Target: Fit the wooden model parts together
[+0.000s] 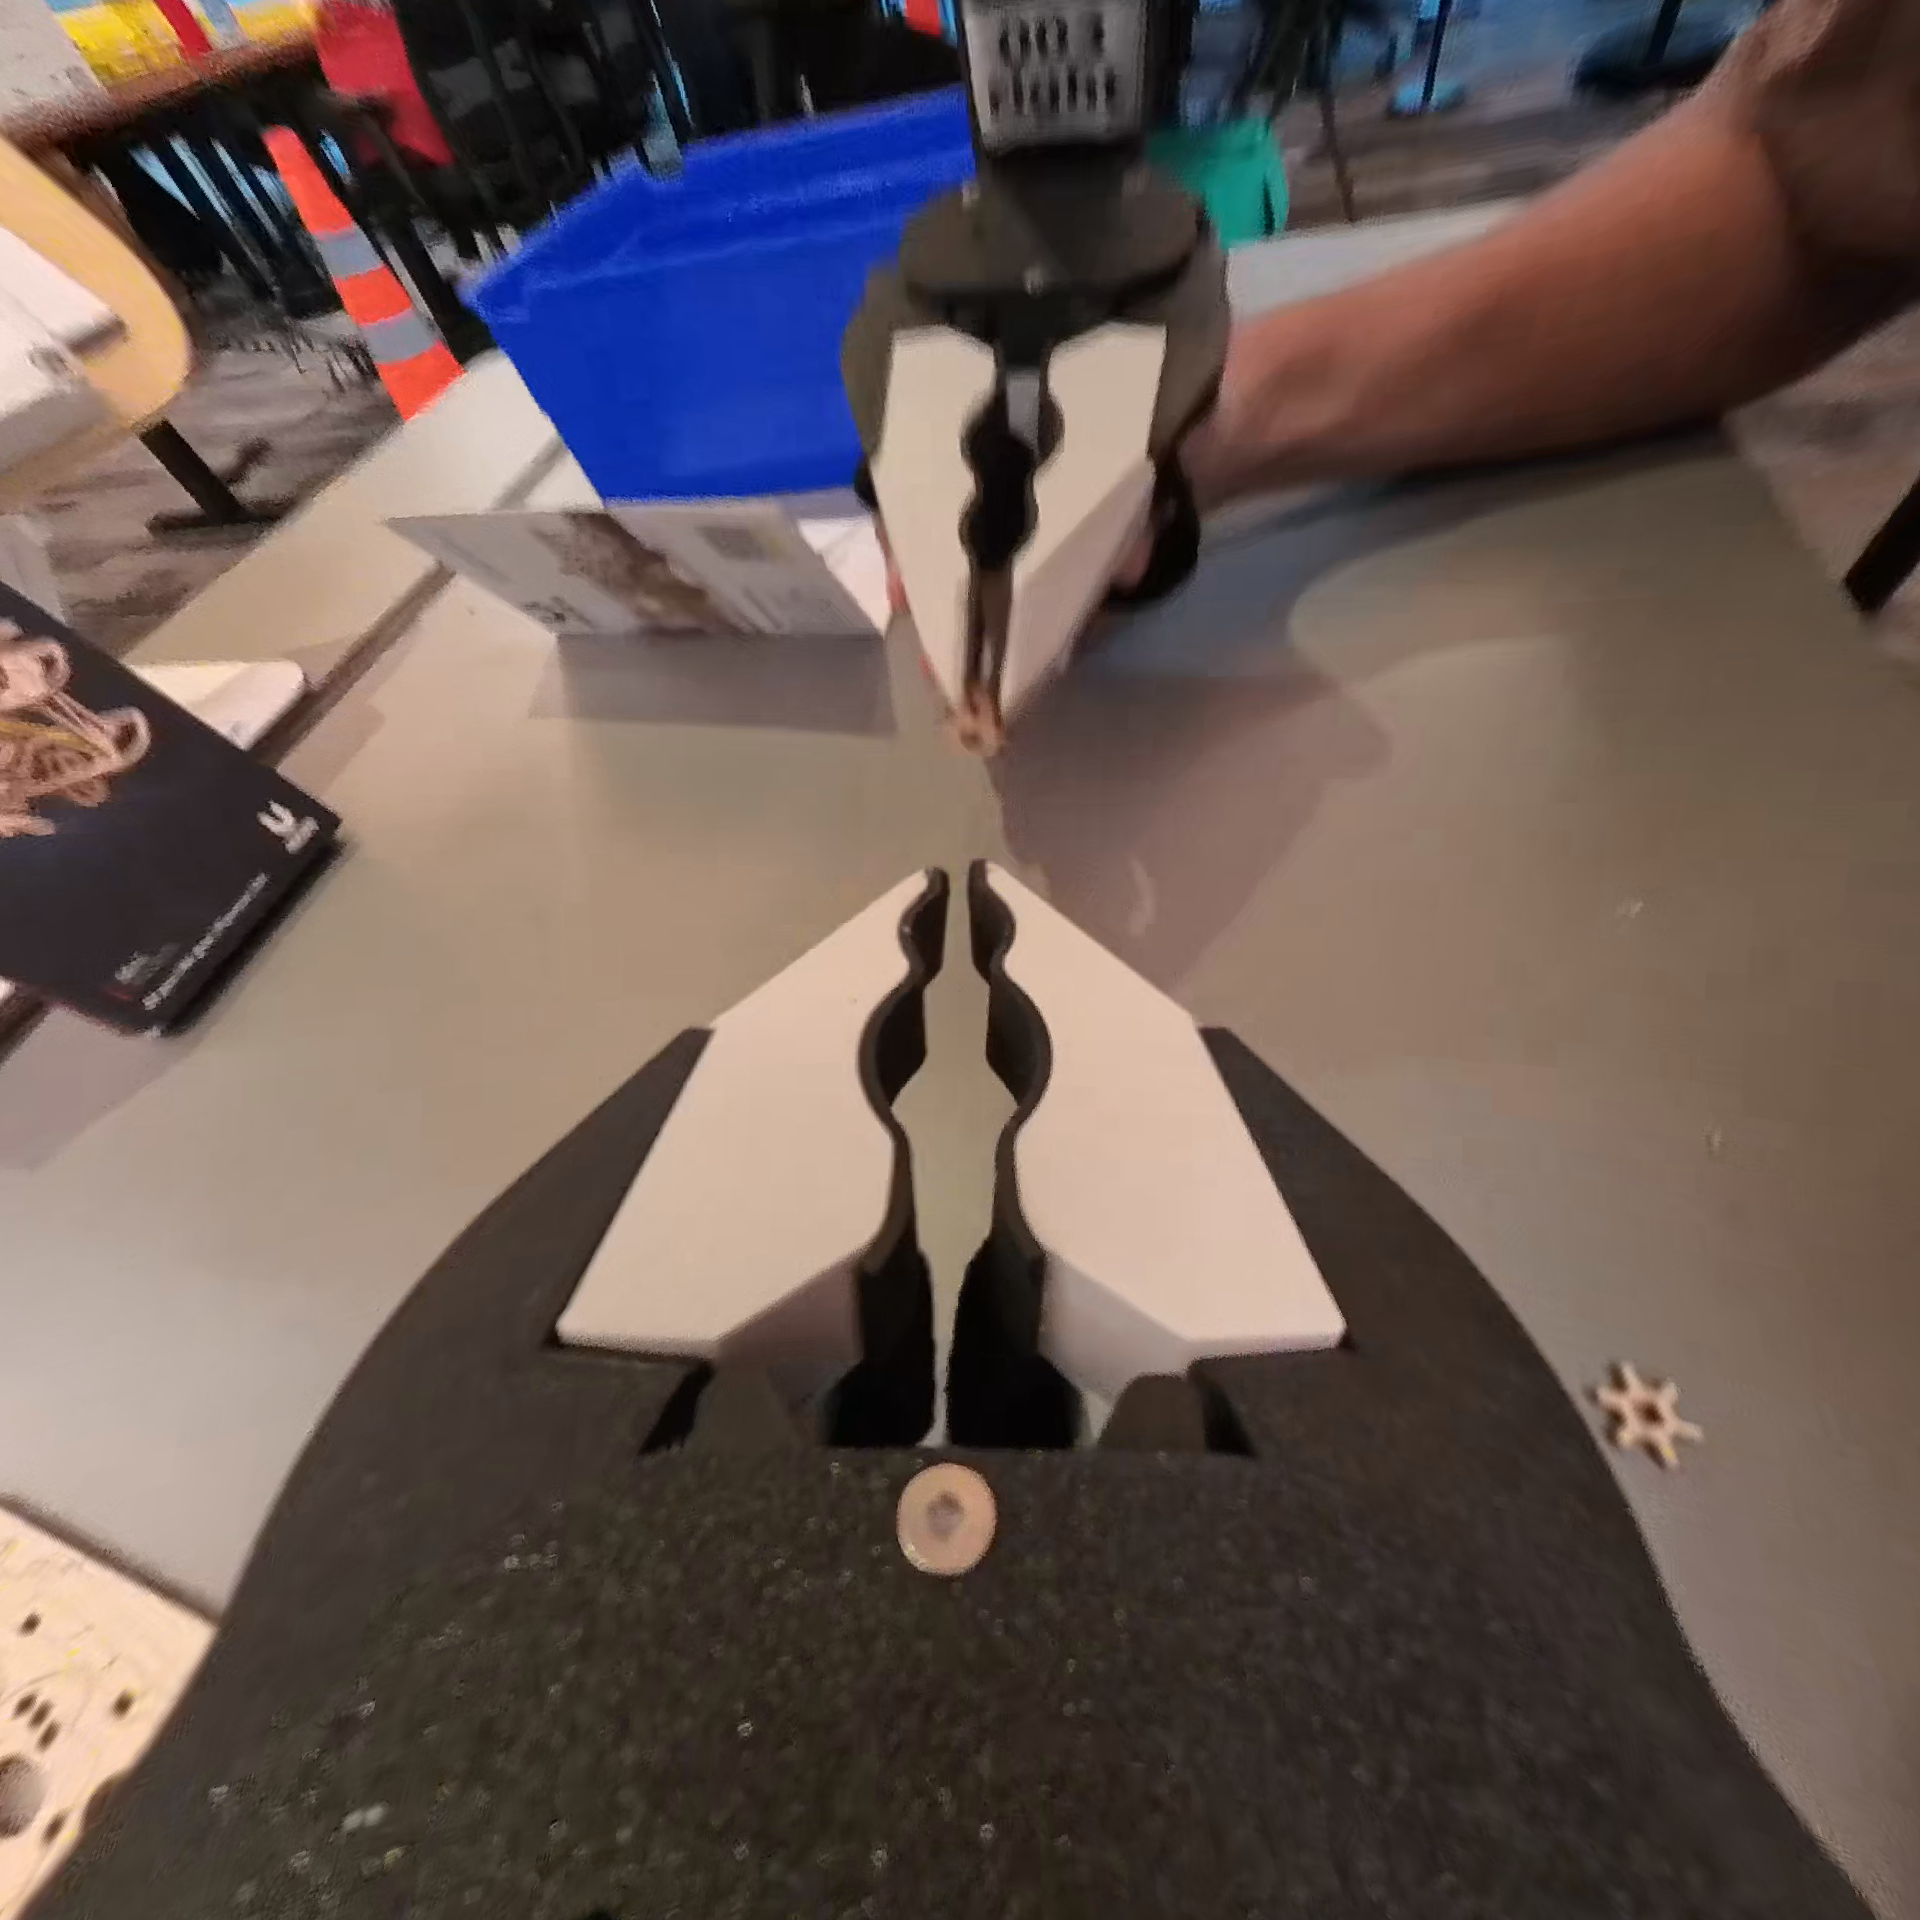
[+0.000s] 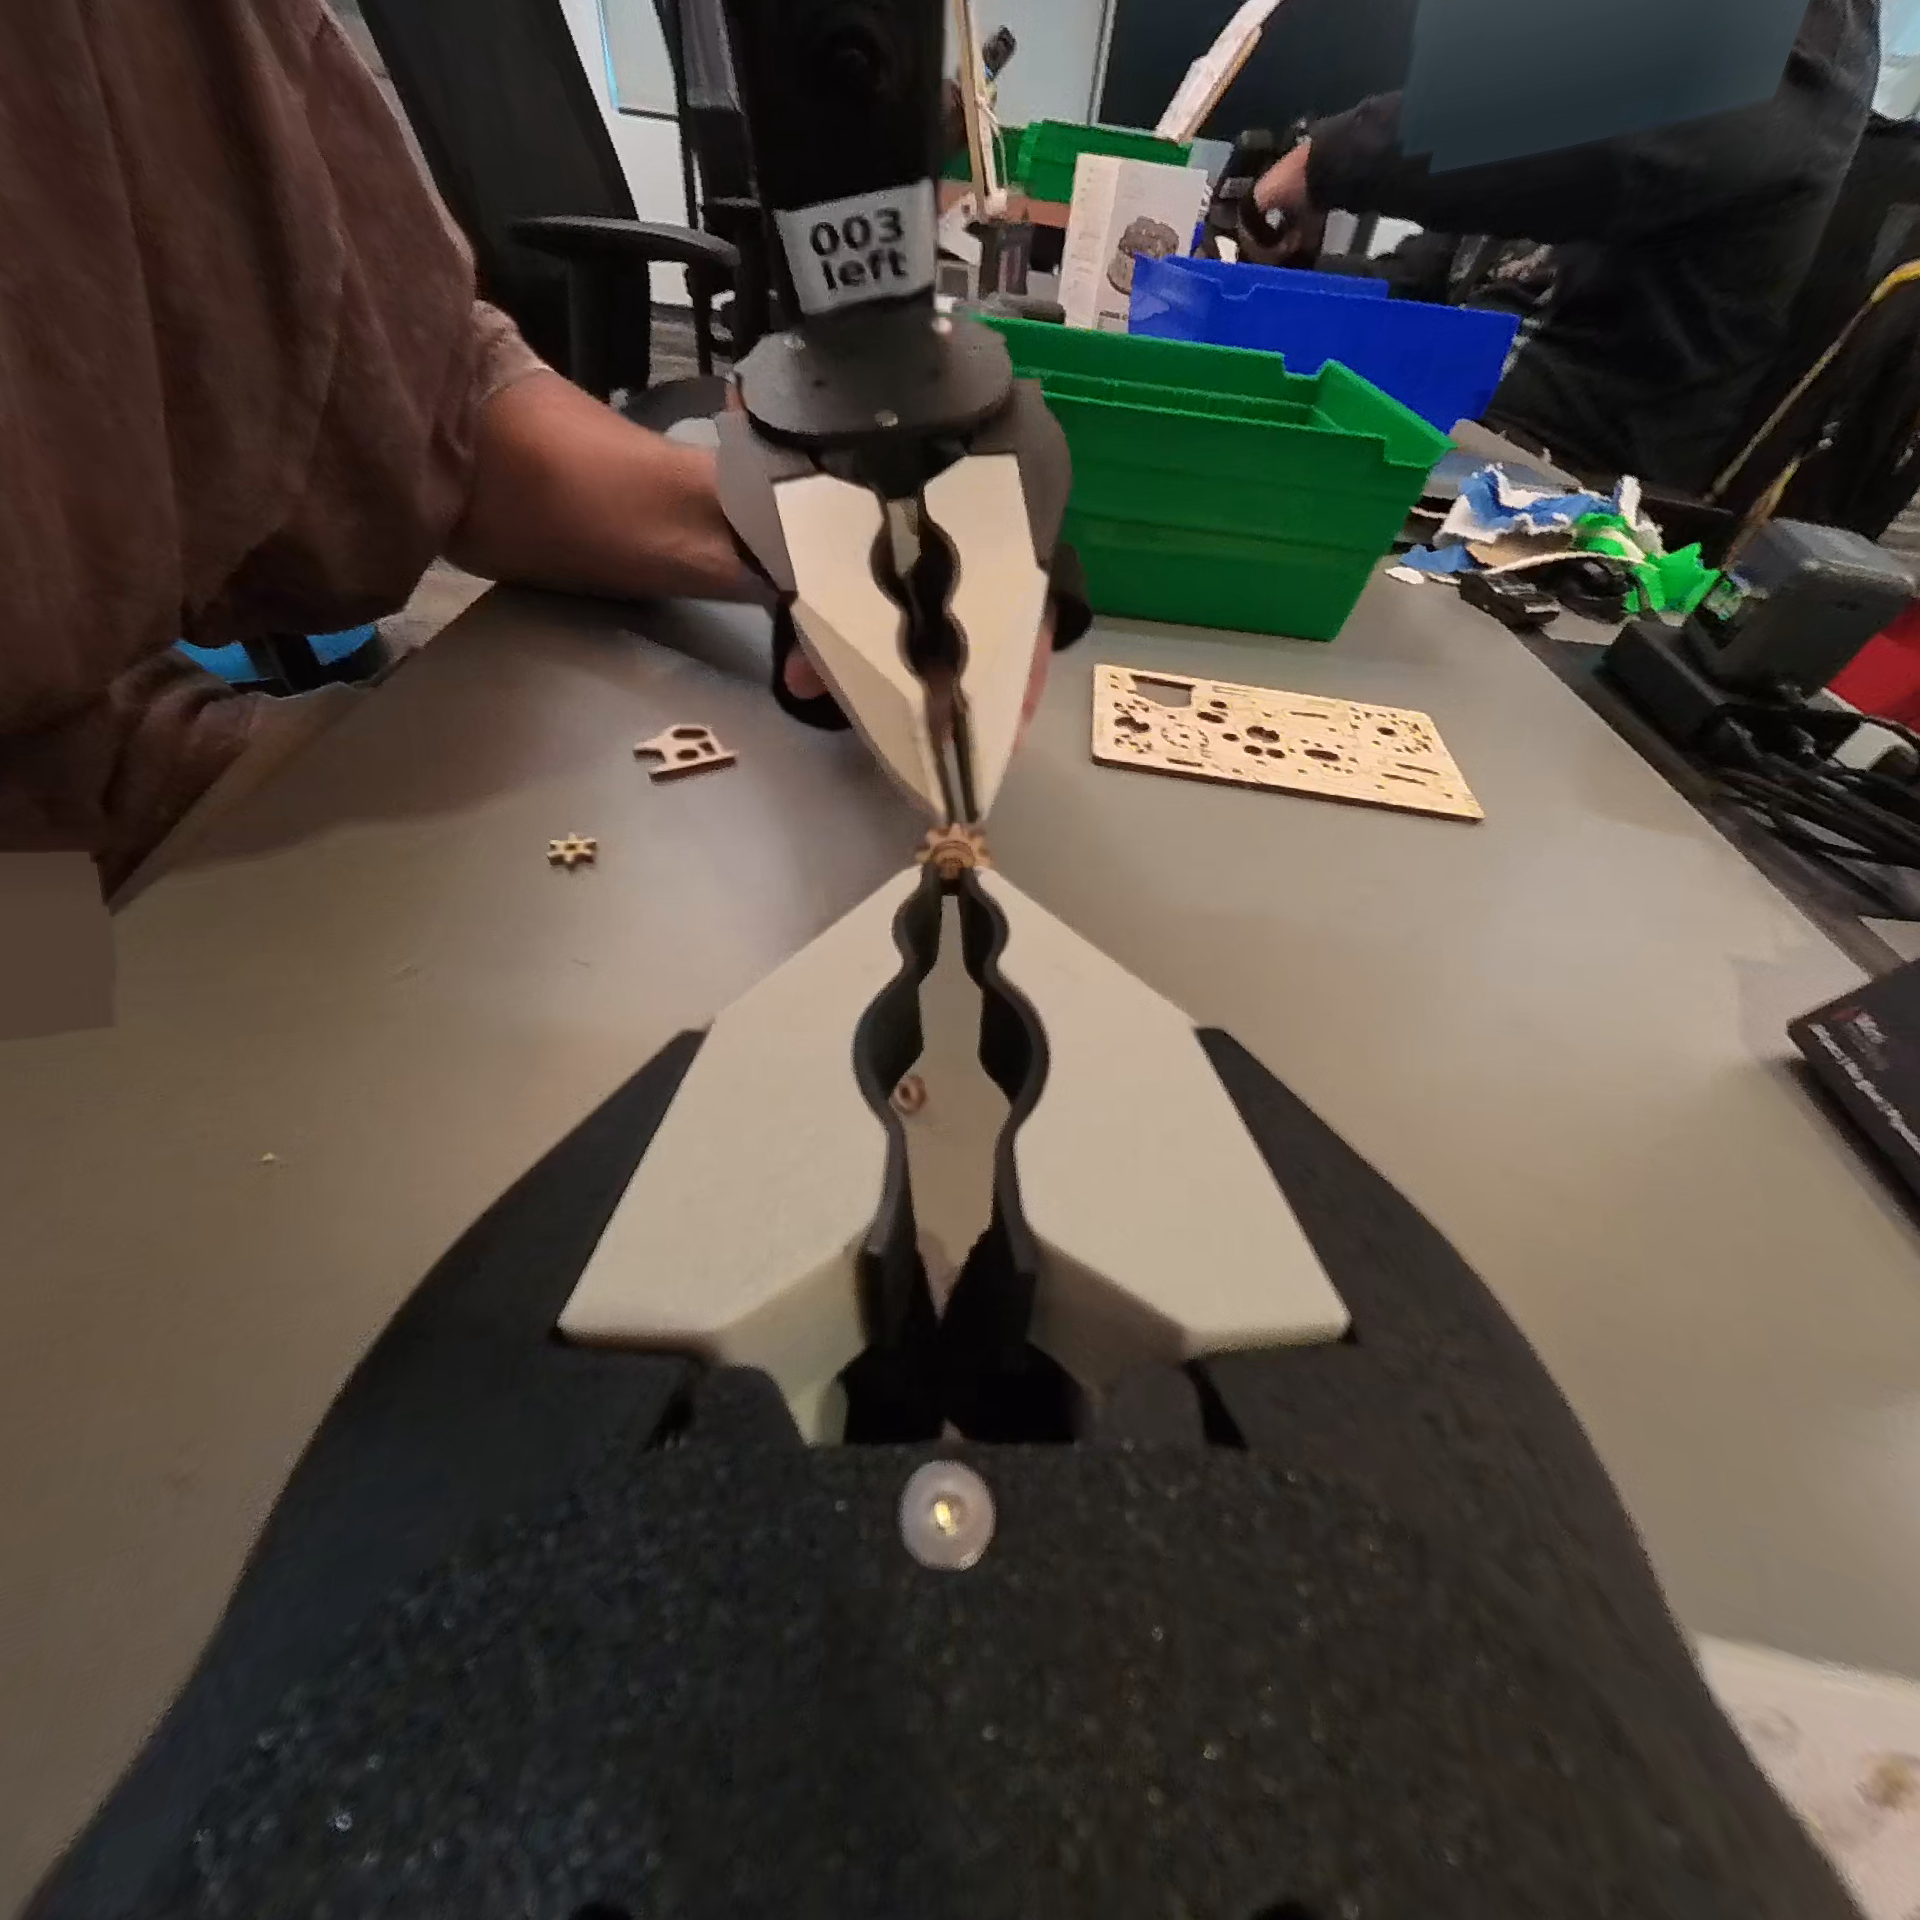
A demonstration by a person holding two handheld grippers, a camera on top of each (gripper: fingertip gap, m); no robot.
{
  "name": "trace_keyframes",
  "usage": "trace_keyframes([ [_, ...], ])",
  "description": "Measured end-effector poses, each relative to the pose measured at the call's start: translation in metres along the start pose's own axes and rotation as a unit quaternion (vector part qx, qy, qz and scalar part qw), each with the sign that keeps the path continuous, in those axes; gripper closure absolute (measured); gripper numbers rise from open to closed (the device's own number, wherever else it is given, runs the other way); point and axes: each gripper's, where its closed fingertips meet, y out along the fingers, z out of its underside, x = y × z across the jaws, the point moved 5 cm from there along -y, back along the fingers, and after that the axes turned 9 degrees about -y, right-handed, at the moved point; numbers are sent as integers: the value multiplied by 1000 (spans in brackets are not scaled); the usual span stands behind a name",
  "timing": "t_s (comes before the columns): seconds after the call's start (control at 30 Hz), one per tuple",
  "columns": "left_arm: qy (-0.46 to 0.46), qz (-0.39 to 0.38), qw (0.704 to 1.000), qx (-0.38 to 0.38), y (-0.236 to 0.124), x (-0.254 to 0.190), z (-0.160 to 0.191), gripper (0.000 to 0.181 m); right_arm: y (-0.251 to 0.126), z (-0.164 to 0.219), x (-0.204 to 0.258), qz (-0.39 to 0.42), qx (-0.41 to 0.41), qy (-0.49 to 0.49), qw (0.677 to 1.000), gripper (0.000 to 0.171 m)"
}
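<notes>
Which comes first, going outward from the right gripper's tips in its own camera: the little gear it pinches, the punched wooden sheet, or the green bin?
1. The small gear, right at the tips of the right gripper.
2. The wooden sheet, flat on the table, ahead and to the right.
3. The green bin, behind the sheet at the table's far side.

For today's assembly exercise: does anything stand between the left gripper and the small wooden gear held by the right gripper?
Nothing visible does. The left gripper faces the gear pinched in the right gripper across open air above the table.
</notes>
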Motion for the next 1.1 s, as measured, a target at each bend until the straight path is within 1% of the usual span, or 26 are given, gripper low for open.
trace_keyframes([
  [0.07,-12,10,1000,27,-1,4,7,177,-9,2,-7,8,8,10,1000,169],
  [0.13,-37,24,999,21,3,2,8,175,-16,1,-13,18,5,11,1000,168],
  [0.2,-51,23,998,0,8,-1,5,172,-16,-3,-12,15,-16,24,999,169],
  [0.27,-68,16,997,-23,11,-2,1,156,-10,-2,-7,1,-14,41,999,169],
  [0.37,-71,15,996,-42,11,-6,-3,148,-2,-5,-1,-14,-31,53,998,169],
  [0.43,-67,26,996,-50,10,-10,-7,150,1,-5,1,-22,-35,64,997,169],
  [0.57,-66,43,994,-69,8,-16,-12,157,4,-6,5,-25,-35,53,998,169],
  [0.6,-67,44,994,-70,8,-17,-12,157,5,-7,6,-26,-34,50,998,169],
  [0.73,-60,43,995,-68,11,-20,-11,168,7,-8,11,-29,-31,35,998,169],
  [1.1,-47,32,996,-70,10,-18,-11,168,7,-7,11,-22,-34,24,999,169],
])
